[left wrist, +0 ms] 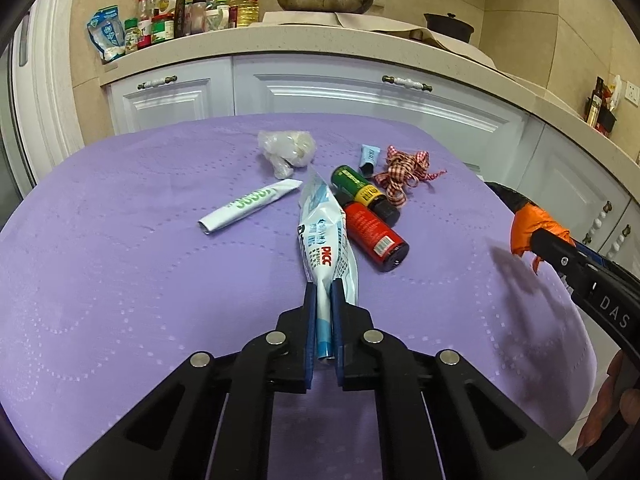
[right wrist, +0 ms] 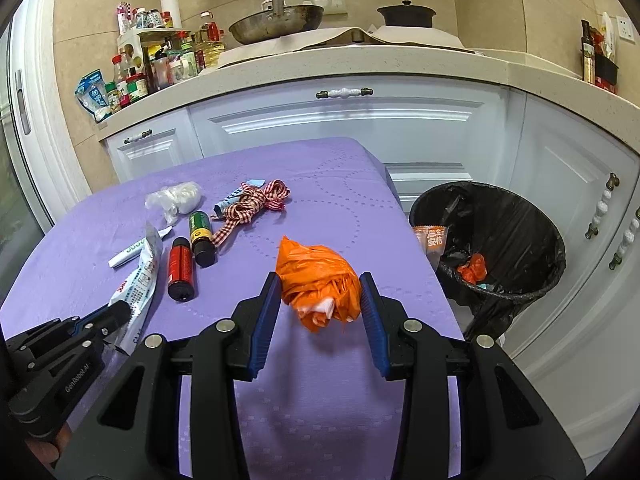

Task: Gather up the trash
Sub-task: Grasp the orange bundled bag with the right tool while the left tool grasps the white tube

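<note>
**Meanwhile, both grippers hold trash over the purple table**

A purple cloth-covered table (right wrist: 320, 208) stands before white kitchen cabinets (right wrist: 344, 120) and a beige countertop carrying a pan (right wrist: 276, 24) and bottles. A black-lined trash bin (right wrist: 496, 240) sits just off the table's right edge, with scraps inside. The near half of the cloth lies bare; loose items cluster toward the far middle: a red bottle (left wrist: 374, 232), a green bottle (left wrist: 360, 188), a checked ribbon (left wrist: 404, 174) and a white tube (left wrist: 248, 208).

The left gripper (left wrist: 323, 284) is clamped on a blue-and-white wrapper (left wrist: 324, 236), low over the cloth. The right gripper (right wrist: 320, 292) squeezes a crumpled orange bag (right wrist: 320, 280) near the table's right edge.
</note>
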`<state>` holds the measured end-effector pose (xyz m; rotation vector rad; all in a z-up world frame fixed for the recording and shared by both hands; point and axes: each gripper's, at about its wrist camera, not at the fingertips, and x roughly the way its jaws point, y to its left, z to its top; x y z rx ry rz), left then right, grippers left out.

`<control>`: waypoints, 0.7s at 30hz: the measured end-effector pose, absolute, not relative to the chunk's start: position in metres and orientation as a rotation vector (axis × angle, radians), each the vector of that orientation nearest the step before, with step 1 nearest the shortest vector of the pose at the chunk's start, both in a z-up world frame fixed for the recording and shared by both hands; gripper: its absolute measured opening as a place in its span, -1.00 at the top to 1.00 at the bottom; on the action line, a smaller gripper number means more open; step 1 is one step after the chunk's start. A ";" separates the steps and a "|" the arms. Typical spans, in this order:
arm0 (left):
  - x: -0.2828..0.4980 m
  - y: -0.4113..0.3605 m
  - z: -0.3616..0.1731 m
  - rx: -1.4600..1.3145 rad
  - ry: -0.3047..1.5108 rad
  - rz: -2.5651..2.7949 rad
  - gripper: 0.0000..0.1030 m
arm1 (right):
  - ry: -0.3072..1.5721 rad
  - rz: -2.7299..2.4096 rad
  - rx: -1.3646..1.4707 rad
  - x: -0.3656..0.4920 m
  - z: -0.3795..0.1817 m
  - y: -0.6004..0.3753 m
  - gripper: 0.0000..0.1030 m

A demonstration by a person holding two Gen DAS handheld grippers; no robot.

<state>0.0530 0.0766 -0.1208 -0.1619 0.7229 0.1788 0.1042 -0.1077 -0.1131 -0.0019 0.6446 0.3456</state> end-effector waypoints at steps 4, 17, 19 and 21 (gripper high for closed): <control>0.048 0.083 -0.117 -0.160 0.706 0.184 0.87 | 0.641 0.352 -0.013 0.101 -0.112 -0.102 0.35; 0.032 0.095 -0.108 -0.128 0.671 0.205 0.88 | 0.667 0.363 -0.018 0.098 -0.115 -0.096 0.04; 0.030 0.098 -0.107 -0.129 0.670 0.209 0.88 | 0.671 0.356 -0.022 0.099 -0.116 -0.094 -0.06; 0.029 0.101 -0.107 -0.131 0.668 0.210 0.88 | 0.673 0.348 -0.027 0.102 -0.117 -0.092 -0.09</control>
